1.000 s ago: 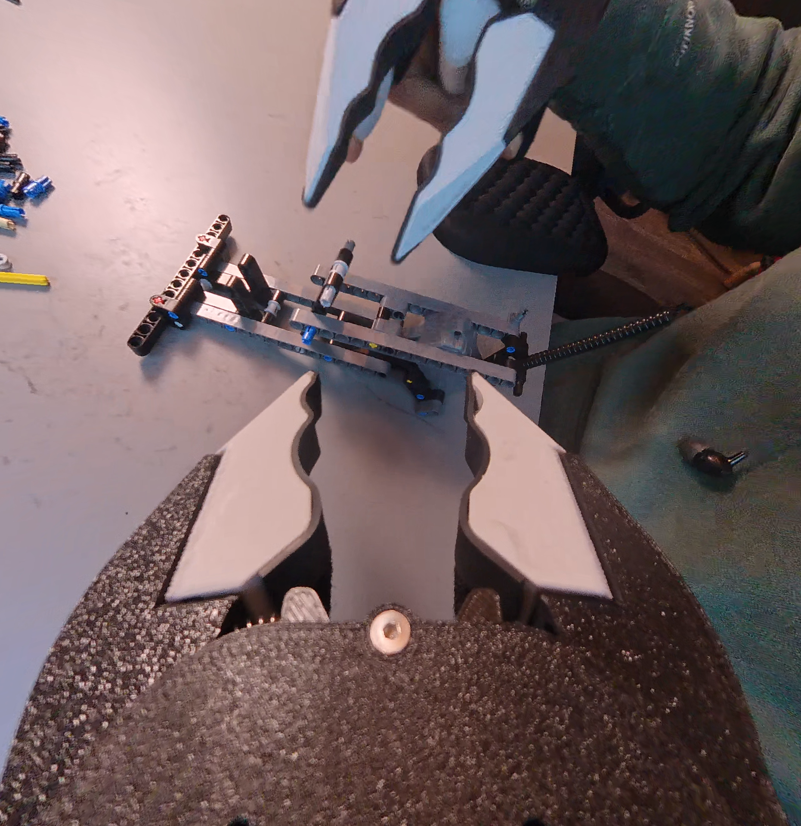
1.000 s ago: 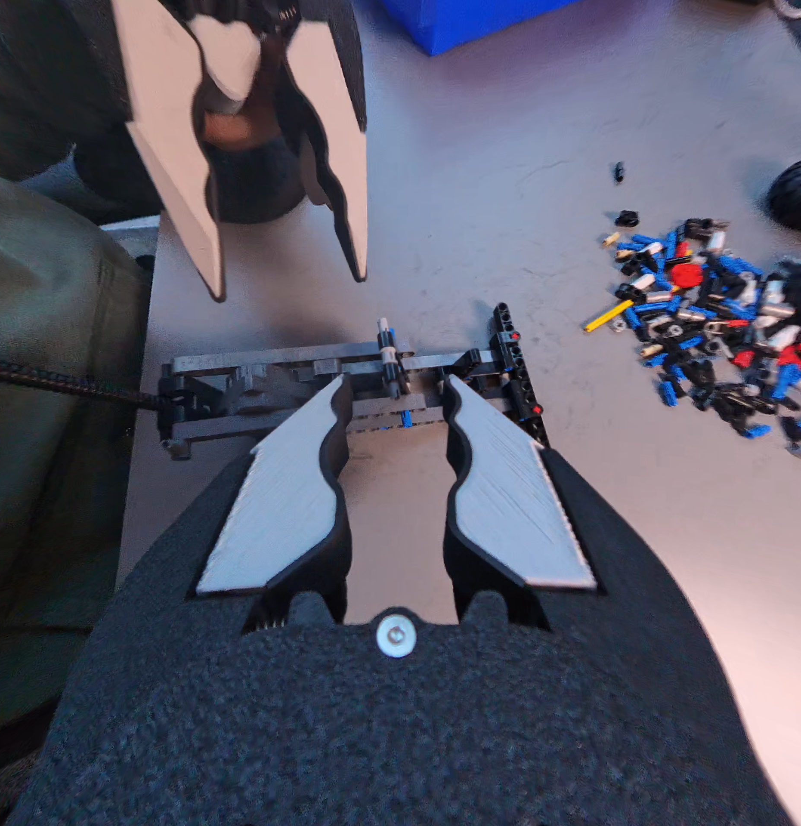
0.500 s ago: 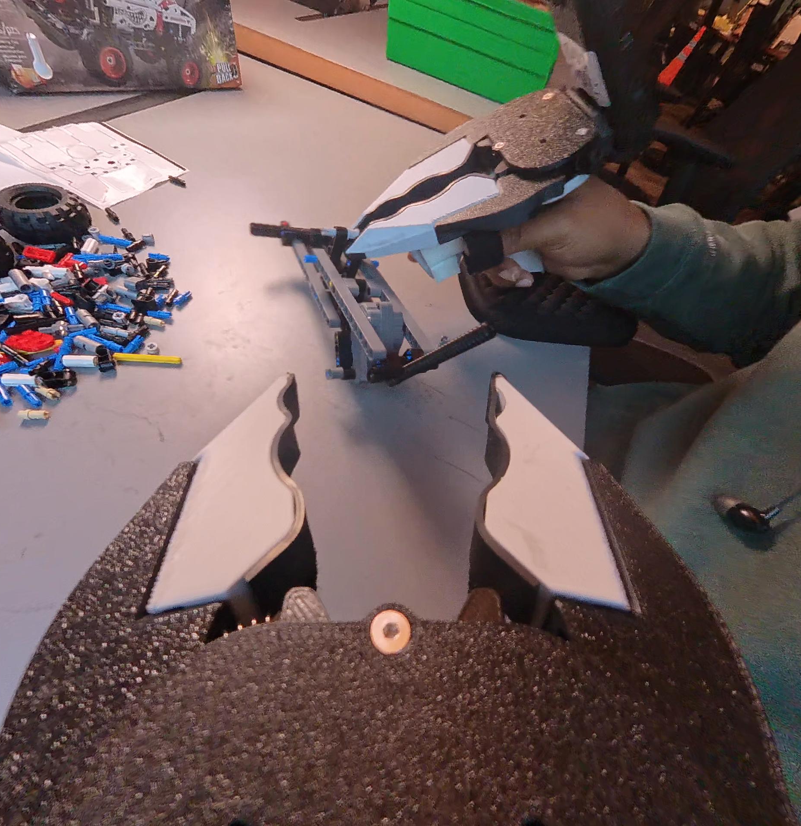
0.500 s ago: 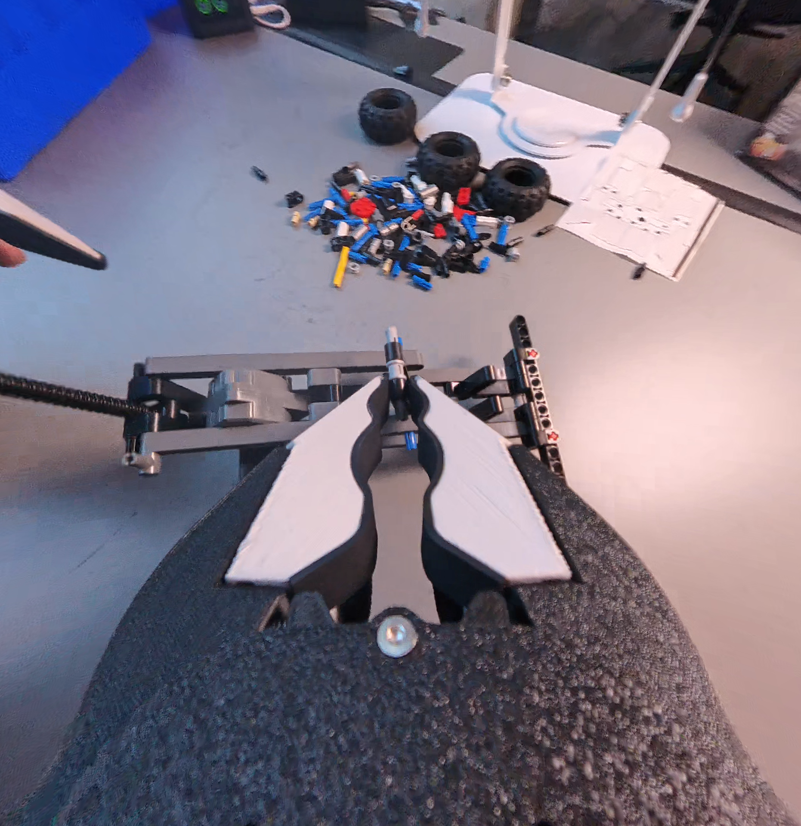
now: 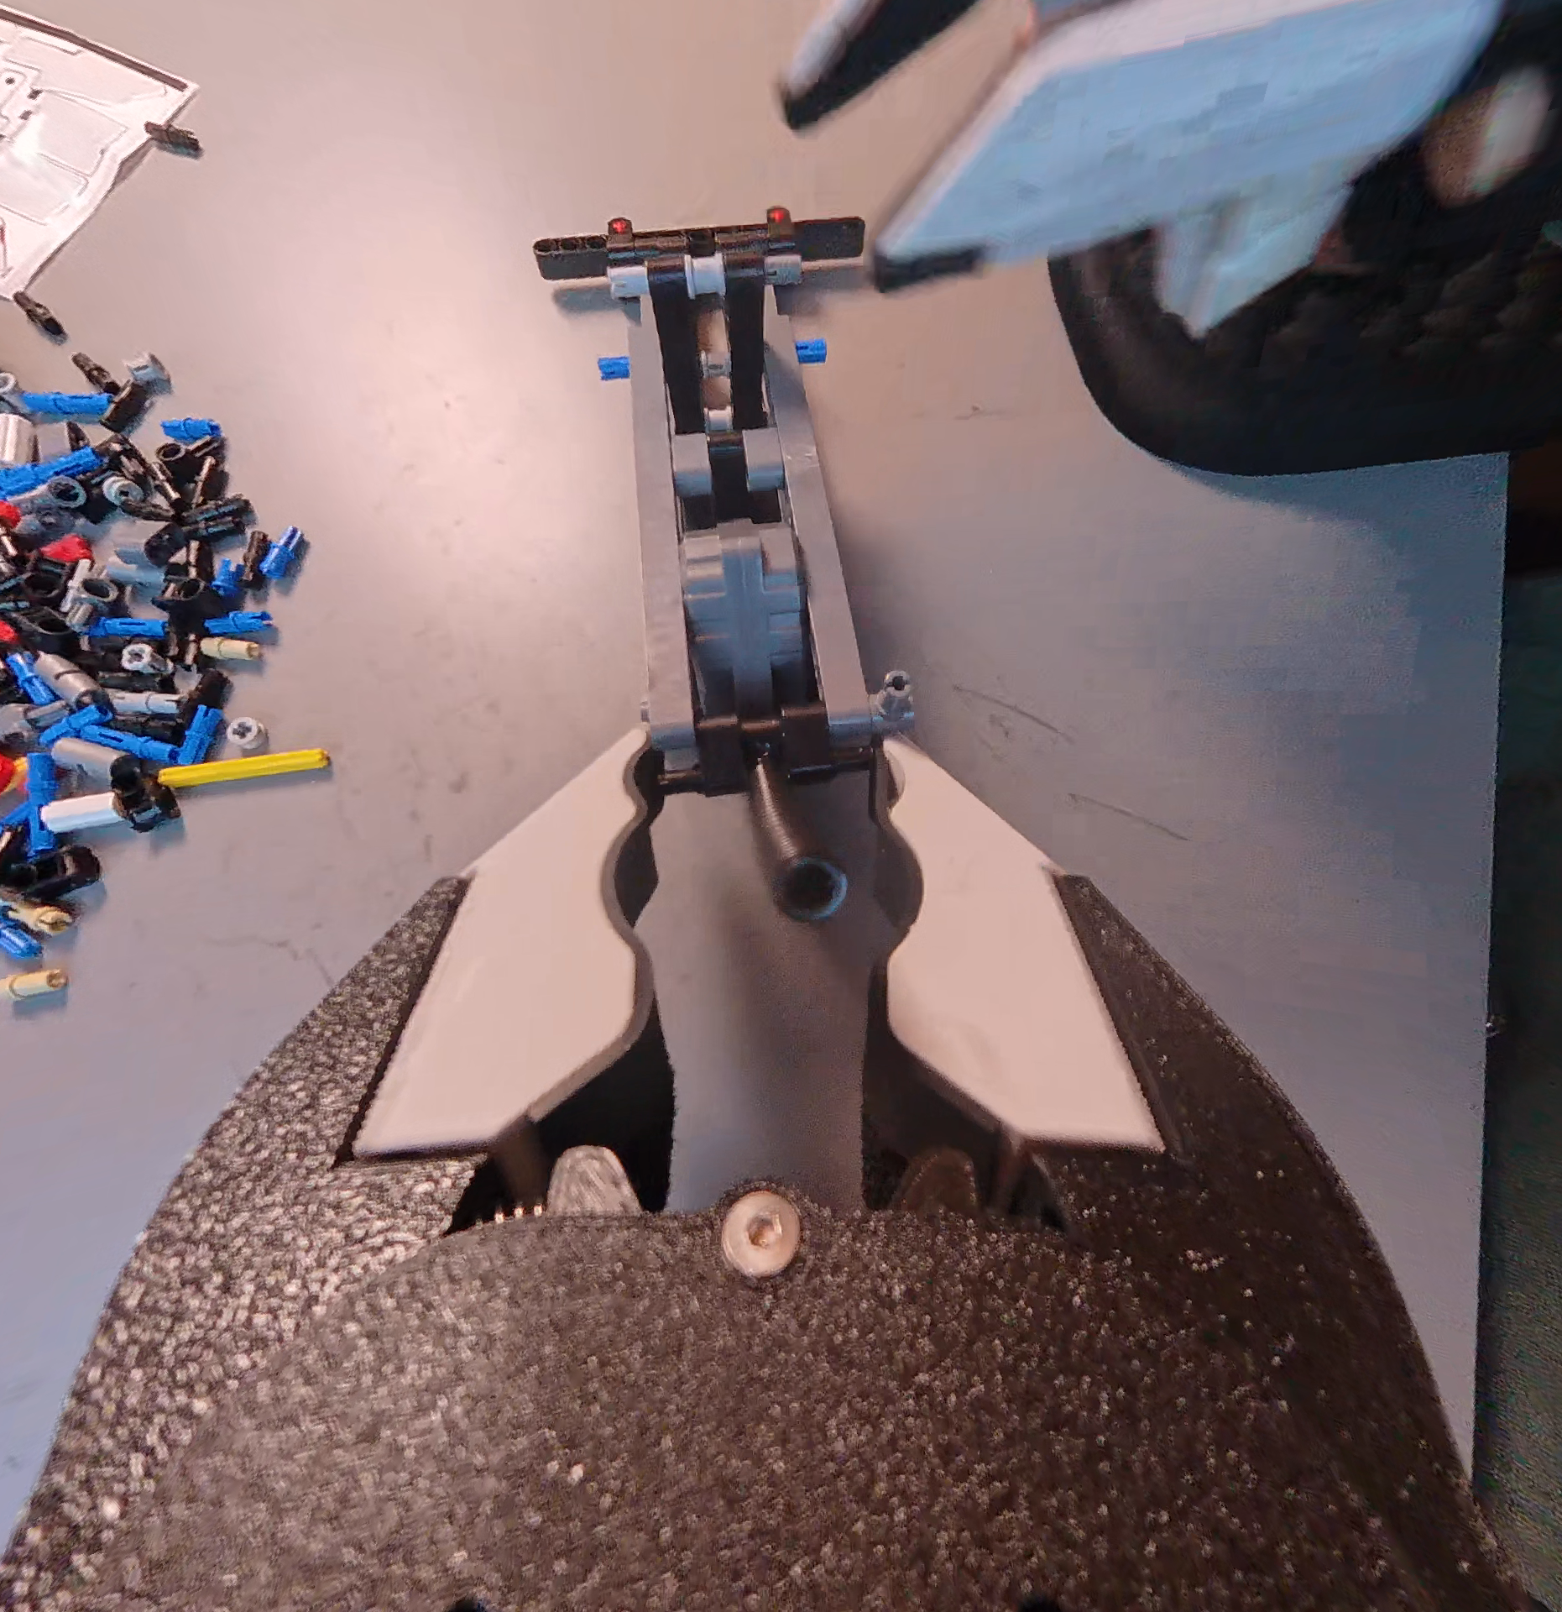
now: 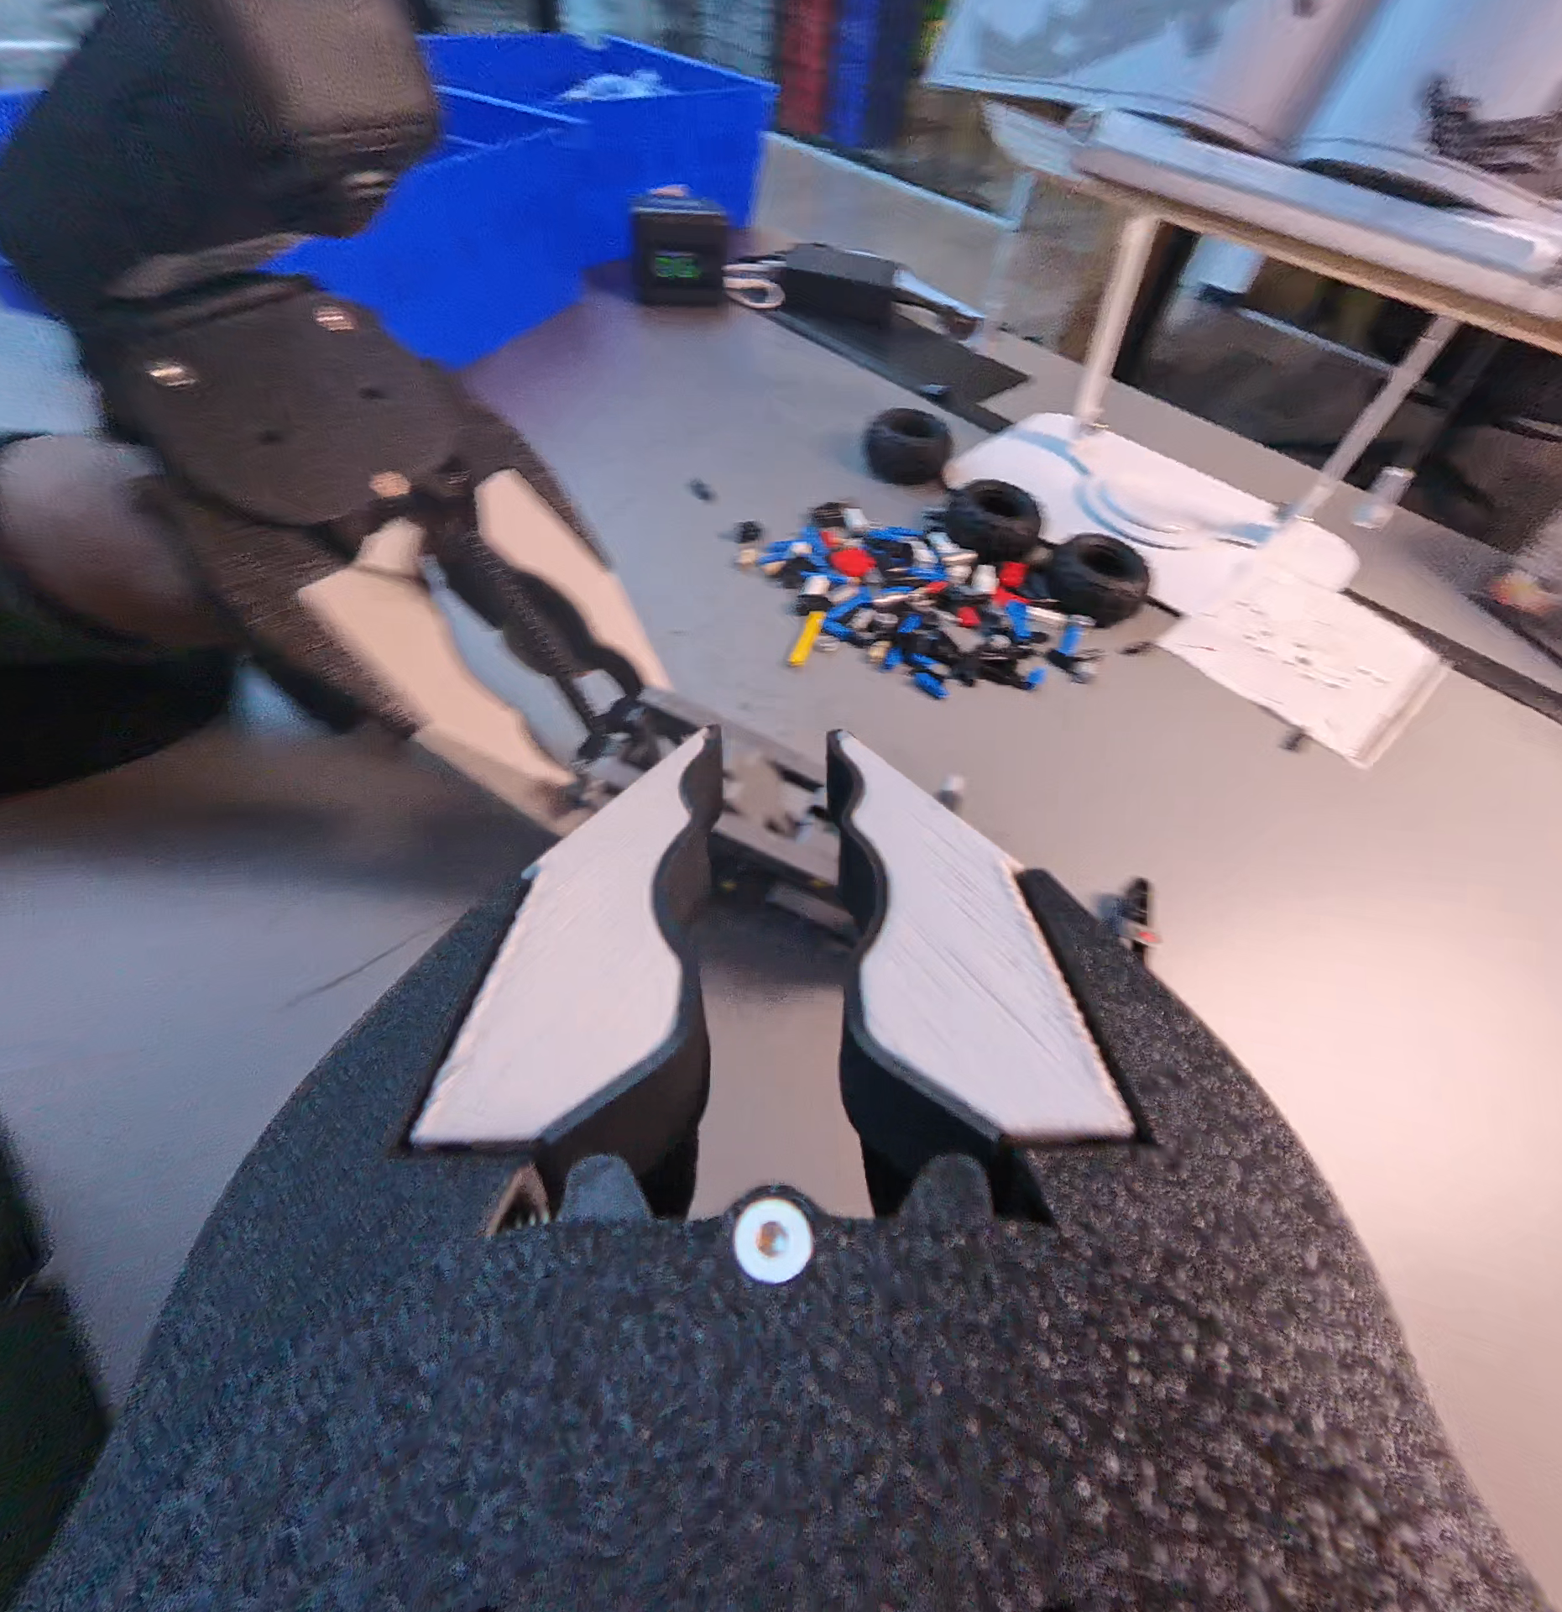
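Holding the near end of the grey-and-black building-set frame (image 5: 733,611) with my left gripper (image 5: 760,759). Jaws are about half closed, with the tips against both sides of the frame's end, and it reads as a grip. The frame runs straight up the centre of the left wrist view to a black crossbeam (image 5: 699,244) at its far end. A black ribbed hose (image 5: 794,855) sticks out of the near end, into the gap between my fingers.

Right gripper (image 6: 773,750): jaws partly apart, nothing between them. It hovers close over the frame without touching.

Build state: the frame is only partly built. The pile of loose pins and connectors (image 5: 106,628) at left is large, with a yellow axle (image 5: 245,766) at its edge. Three tyres (image 6: 995,523) lie loose, with no wheels on the frame.

Left wrist view only:
- the frame end-on, with the grey block between its rails
- the hose
- the grey table (image 5: 1108,698) edge at right
- the right gripper, just a blur at upper right

Right wrist view only:
- the tyres at mid right
- blue bins (image 6: 498,218) at the upper left of the frame
- my left gripper from outside, at left
- the frame, which looks raised at one end, though blur makes that unsure

A printed sheet (image 5: 53,148) shows in both.
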The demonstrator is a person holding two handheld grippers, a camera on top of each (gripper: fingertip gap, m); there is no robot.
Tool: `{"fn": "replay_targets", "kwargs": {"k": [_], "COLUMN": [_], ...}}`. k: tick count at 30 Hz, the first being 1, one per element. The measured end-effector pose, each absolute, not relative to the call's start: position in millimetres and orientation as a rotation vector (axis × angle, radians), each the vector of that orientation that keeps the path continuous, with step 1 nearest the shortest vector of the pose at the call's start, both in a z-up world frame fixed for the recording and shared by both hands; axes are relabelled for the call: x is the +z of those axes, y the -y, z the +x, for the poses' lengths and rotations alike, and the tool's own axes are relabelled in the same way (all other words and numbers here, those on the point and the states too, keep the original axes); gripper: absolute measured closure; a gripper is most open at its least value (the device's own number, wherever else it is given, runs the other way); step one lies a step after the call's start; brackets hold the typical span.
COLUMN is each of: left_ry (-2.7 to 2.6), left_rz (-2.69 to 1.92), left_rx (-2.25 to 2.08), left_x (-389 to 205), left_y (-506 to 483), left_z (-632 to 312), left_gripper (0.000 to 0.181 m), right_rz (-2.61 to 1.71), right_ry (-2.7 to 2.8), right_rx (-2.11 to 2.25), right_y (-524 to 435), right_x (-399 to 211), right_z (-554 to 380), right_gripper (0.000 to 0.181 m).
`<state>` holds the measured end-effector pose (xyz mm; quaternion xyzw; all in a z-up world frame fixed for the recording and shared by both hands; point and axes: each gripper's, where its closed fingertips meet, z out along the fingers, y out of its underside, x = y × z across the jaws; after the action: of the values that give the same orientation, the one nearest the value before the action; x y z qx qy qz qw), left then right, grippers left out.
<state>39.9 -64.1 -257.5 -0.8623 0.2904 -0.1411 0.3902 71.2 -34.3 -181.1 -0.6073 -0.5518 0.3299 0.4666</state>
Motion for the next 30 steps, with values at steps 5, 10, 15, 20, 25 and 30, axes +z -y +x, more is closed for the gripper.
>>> {"fn": "replay_targets", "kwargs": {"k": [5,10,15,20,25,30], "left_ry": [-0.660,-0.479,-0.409,-0.416,-0.579,-0.931], "left_rz": [-2.207,-2.241,-2.243,-2.213,-2.111,-1.905], "left_rx": [-0.399,-0.606,-0.679,-0.670,-0.624,-0.242], "left_x": [-255,-247,-248,-247,-240,-229], "left_y": [60,62,64,65,67,60], "left_z": [43,53,56,55,54,59], "left_gripper": [0.135,0.135,0.135,0.135,0.117,0.118], "right_rz": [-1.469,-1.470,-1.529,-1.544,-1.544,-1.529], "right_ry": [1.531,1.463,1.507,1.562,1.695,1.784], "right_rx": [0.783,0.783,0.810,0.858,1.128,1.327], "right_y": [75,76,75,77,84,81], "right_x": [-213,-206,-213,-213,-205,-182], "right_z": [68,55,52,51,61,64], "right_gripper": [0.157,0.166,0.176,0.178,0.179,0.180]}}
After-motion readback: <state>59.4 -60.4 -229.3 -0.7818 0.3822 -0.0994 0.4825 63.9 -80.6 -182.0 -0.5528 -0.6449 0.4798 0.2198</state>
